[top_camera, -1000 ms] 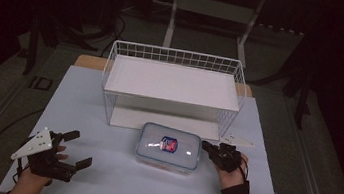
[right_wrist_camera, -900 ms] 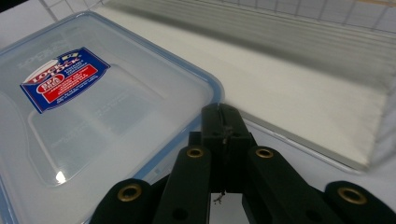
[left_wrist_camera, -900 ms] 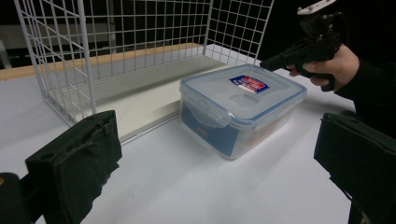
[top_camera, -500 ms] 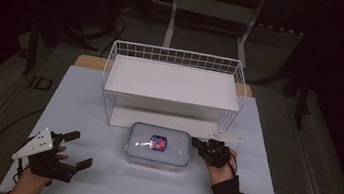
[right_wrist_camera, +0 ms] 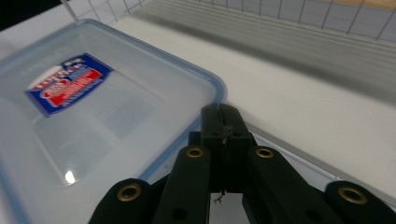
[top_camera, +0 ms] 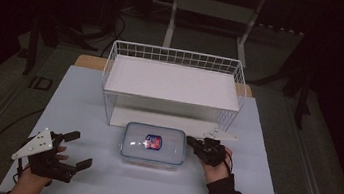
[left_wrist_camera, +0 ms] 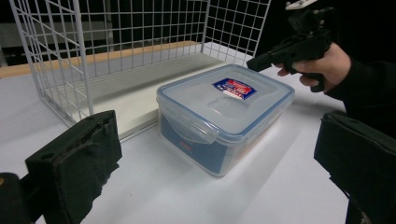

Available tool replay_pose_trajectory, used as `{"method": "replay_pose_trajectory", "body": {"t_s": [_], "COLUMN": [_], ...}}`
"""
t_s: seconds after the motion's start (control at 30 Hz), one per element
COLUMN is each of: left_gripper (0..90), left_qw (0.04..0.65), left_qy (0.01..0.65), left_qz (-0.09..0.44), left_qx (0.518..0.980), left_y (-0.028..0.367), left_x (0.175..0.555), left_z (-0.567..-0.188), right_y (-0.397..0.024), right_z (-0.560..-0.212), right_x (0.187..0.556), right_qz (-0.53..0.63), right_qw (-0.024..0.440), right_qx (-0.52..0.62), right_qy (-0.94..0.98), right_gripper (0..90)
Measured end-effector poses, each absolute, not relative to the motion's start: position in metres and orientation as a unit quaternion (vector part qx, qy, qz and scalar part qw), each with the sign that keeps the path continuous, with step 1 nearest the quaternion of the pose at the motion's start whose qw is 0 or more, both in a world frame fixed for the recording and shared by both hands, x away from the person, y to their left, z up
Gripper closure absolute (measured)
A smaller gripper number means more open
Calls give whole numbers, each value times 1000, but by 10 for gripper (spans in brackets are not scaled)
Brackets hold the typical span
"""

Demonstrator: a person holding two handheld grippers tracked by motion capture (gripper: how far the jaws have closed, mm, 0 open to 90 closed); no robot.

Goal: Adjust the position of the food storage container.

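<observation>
A clear plastic container (top_camera: 153,146) with a blue-rimmed snap lid sits near the middle of the white surface (top_camera: 98,178), a little toward the near edge, just in front of the lower shelf of a white wire rack (top_camera: 174,84). The lid carries a blue and red label (top_camera: 153,141); its lettering is too blurred to read in any view. A second red mark shows on the container's blue side in the left gripper view, also unreadable.

The right gripper (top_camera: 195,144) is beside the container's right edge, its tips at the lid's rim. In the right gripper view its two black jaws are pressed together with nothing between them, the tip (right_wrist_camera: 225,122) at the rounded corner of the lid, though whether it touches the rim cannot be told. The left gripper view shows this same gripper (left_wrist_camera: 261,60), held in a hand (left_wrist_camera: 322,65), pointing at the far right corner of the lid.

The left gripper (top_camera: 77,151) rests near the front left corner of the surface, well apart from the container. Its jaws are spread wide and hold nothing; in its own view the two black pads (left_wrist_camera: 74,163) frame the container (left_wrist_camera: 224,116) from a distance.
</observation>
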State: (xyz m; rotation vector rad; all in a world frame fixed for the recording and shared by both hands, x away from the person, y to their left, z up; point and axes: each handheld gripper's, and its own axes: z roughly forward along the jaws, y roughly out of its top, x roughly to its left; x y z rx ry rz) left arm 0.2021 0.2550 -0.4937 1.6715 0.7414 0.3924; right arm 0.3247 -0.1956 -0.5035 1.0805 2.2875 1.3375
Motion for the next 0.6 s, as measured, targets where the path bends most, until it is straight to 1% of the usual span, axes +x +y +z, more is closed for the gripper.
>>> {"method": "replay_pose_trajectory", "body": {"t_s": [0.13, 0.23, 0.33, 0.47, 0.5, 0.6], "left_gripper": [4, 4, 5, 4, 4, 4], "left_qw": [593, 593, 594, 588, 591, 586], "left_qy": [318, 317, 317, 320, 320, 327], "left_qz": [169, 169, 167, 166, 162, 163], "left_qx": [721, 721, 720, 724, 722, 723], "left_y": [254, 254, 253, 251, 250, 248], "left_x": [202, 202, 202, 203, 203, 204], "left_z": [-493, -493, -493, -493, -492, -491], "right_y": [-196, -198, -199, -202, -203, -206], "right_z": [-498, -494, -492, -488, -487, -485], "right_x": [316, 309, 302, 294, 292, 289], "right_qz": [468, 474, 475, 479, 480, 483], "right_qw": [143, 137, 141, 146, 148, 157], "right_qx": [363, 365, 357, 352, 349, 344], "right_qy": [793, 789, 792, 791, 791, 790], "right_gripper": [891, 865, 849, 761, 753, 621]}}
